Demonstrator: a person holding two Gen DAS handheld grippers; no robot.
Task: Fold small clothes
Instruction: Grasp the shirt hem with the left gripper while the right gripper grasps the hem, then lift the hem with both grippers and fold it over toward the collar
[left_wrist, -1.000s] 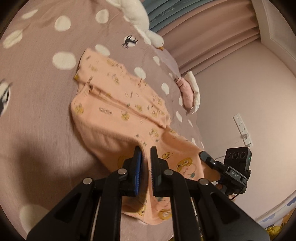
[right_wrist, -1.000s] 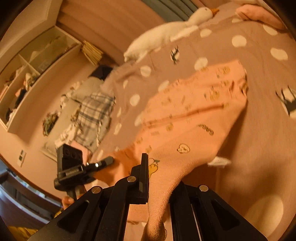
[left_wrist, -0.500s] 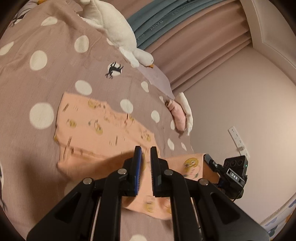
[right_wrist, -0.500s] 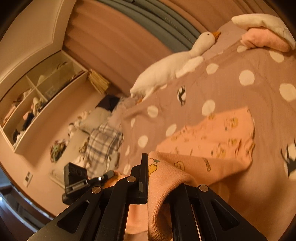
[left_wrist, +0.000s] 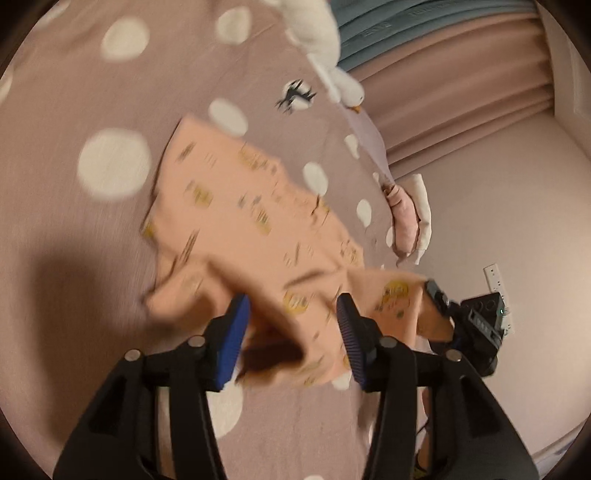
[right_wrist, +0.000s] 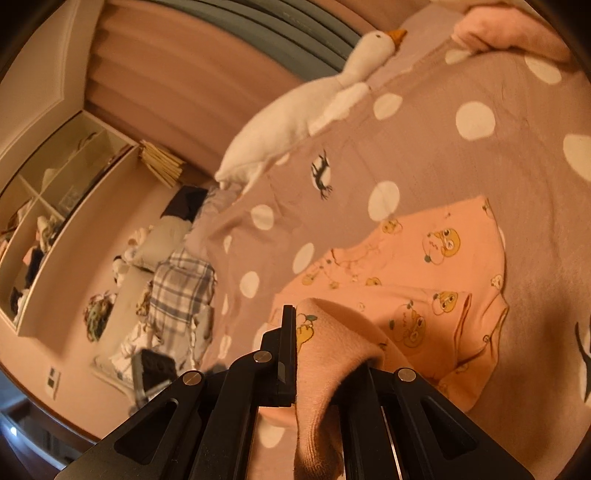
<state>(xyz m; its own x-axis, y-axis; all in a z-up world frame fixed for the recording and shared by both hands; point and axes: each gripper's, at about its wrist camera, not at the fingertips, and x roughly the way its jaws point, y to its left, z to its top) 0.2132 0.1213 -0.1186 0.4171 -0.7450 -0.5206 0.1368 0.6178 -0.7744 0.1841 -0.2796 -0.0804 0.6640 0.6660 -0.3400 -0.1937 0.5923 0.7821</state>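
Garment (right_wrist: 436, 280): peach knit, light, limp, stretchy; on bed (right_wrist: 480, 166), folded hem at 6 o'clock. Take by edges, not mid-cloth. Left gripper (left_wrist: 291, 325) fingers spread, cloth loose between; right gripper (right_wrist: 325, 354) clenched on hem

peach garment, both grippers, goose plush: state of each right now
peach garment: partly folded on the bed, near edge lifted
left gripper: open, fabric draped loose between its fingers
right gripper: shut on the garment's edge
goose plush: lying on its side
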